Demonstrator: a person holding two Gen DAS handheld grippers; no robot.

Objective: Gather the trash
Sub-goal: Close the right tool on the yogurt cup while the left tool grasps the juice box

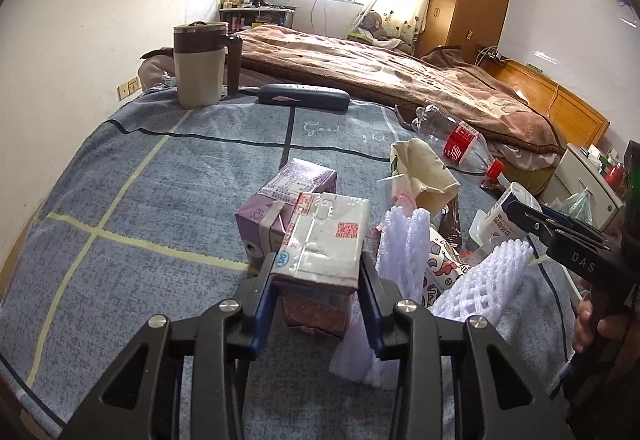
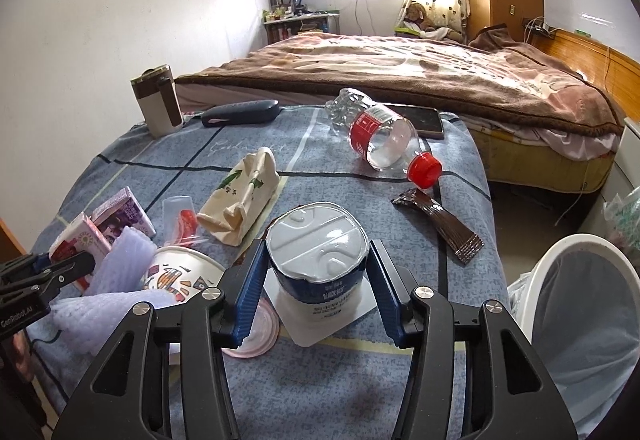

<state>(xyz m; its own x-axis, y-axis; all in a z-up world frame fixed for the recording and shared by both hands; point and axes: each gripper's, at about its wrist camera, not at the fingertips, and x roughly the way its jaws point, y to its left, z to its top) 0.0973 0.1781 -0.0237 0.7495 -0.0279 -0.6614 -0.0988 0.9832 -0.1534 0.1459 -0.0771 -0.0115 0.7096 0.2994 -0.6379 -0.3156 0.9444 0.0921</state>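
My left gripper point(image 1: 318, 260) is shut on a pink drink carton point(image 1: 324, 236) with a silver top; both blue pads press its sides. A purple carton point(image 1: 280, 195) stands right behind it. In the right wrist view the same carton point(image 2: 78, 240) shows at the left edge. My right gripper point(image 2: 318, 252) is shut on a white yoghurt cup point(image 2: 316, 252) with a dented foil lid, which rests on a white card. An empty plastic bottle point(image 2: 380, 135) with a red label and cap lies further back.
The table's blue checked cloth point(image 2: 340, 380) also holds white foam nets point(image 1: 404, 240), a printed paper bowl point(image 2: 180, 272), a cloth bag point(image 2: 240, 195), a brown wrapper point(image 2: 440, 224), a mug point(image 1: 200, 67), a glasses case point(image 1: 304, 95) and a phone point(image 2: 420, 119). A white lined bin point(image 2: 580, 300) stands at the right. A bed lies beyond.
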